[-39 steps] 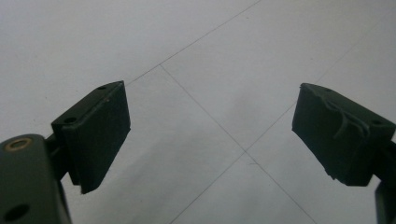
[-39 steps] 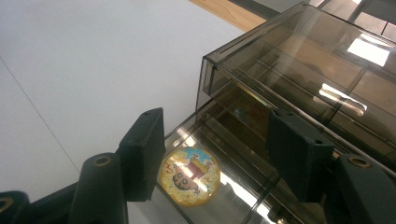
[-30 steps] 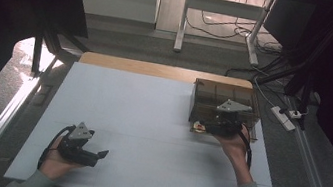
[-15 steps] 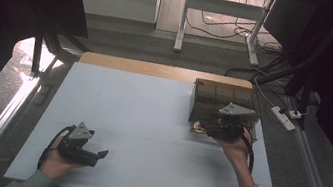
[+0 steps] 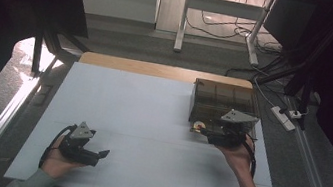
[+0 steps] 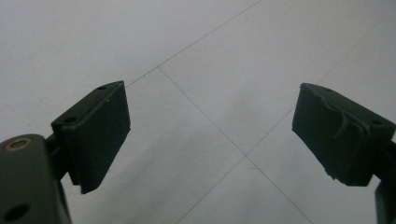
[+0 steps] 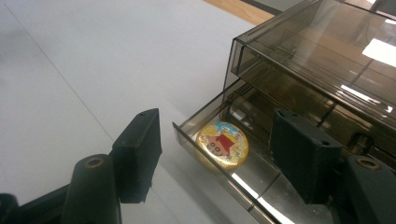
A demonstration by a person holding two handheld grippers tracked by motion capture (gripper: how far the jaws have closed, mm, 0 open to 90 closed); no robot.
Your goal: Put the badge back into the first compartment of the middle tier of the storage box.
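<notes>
Pulled outward since before, right claw (image 7: 215, 154), jaws apart, reveals drawer (image 7: 243, 172) holding badge (image 7: 222, 143); left claw (image 6: 210, 135) gapes.

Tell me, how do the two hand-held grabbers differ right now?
The left gripper rests low on the bare white table, its fingers spread over nothing. The right gripper is at the smoky plastic box, one finger inside its open drawer and one outside, near a round cartoon badge. Both are open, black and held by hand.
</notes>
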